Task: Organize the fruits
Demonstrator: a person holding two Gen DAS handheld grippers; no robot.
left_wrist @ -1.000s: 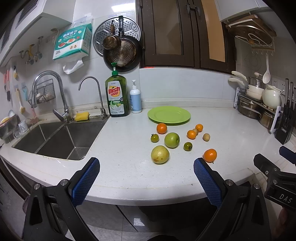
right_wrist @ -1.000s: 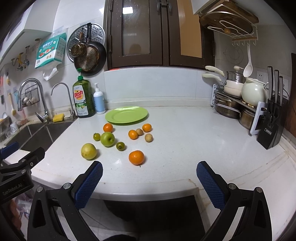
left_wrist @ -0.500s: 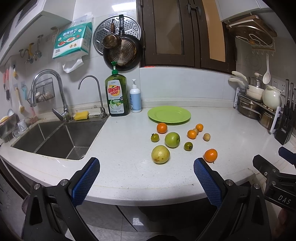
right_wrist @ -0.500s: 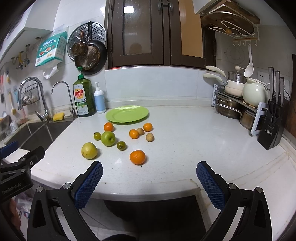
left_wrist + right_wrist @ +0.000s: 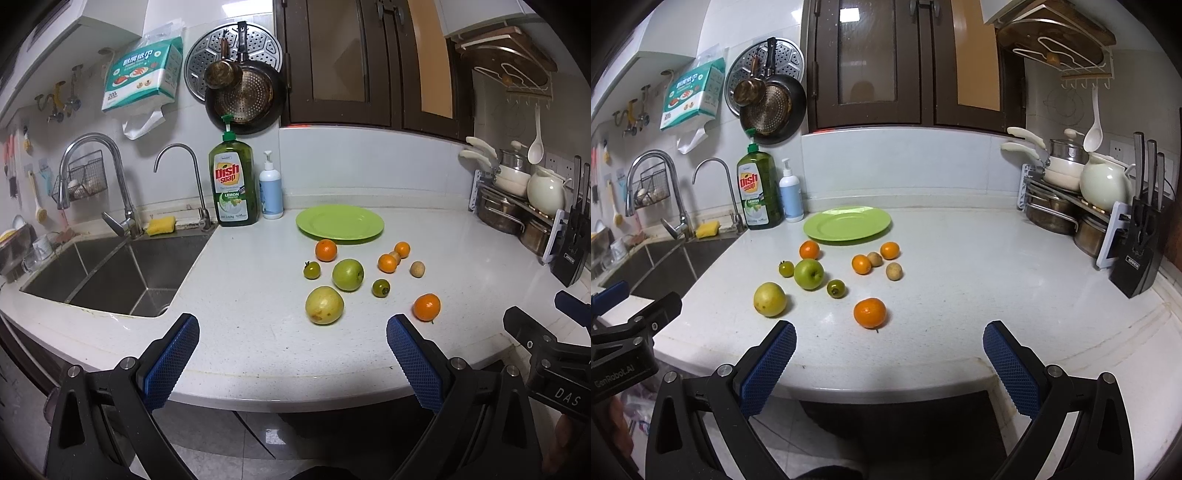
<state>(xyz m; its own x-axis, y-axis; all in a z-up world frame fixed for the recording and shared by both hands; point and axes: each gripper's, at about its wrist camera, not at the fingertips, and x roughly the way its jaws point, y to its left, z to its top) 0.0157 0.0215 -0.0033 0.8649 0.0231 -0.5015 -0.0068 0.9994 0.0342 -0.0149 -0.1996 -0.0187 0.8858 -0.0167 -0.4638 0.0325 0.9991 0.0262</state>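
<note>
Several fruits lie loose on the white counter in front of an empty green plate (image 5: 340, 223) (image 5: 847, 224): a yellow pear (image 5: 324, 305) (image 5: 769, 299), a green apple (image 5: 347, 274) (image 5: 809, 273), several oranges including the nearest one (image 5: 426, 307) (image 5: 870, 312), two small green tomatoes (image 5: 380, 287) (image 5: 836, 288) and two small brown fruits (image 5: 417, 269) (image 5: 894, 271). My left gripper (image 5: 291, 343) is open and empty at the counter's front edge, short of the pear. My right gripper (image 5: 889, 349) is open and empty, just short of the nearest orange.
A sink (image 5: 110, 269) with taps is at the left. A dish soap bottle (image 5: 232, 184) and pump bottle (image 5: 270, 190) stand at the back wall. A pot rack (image 5: 1067, 206) and knife block (image 5: 1141, 254) stand at the right.
Both grippers have crept slightly forward toward the counter; the fruits sit marginally closer in view. Nothing was grasped or moved.
</note>
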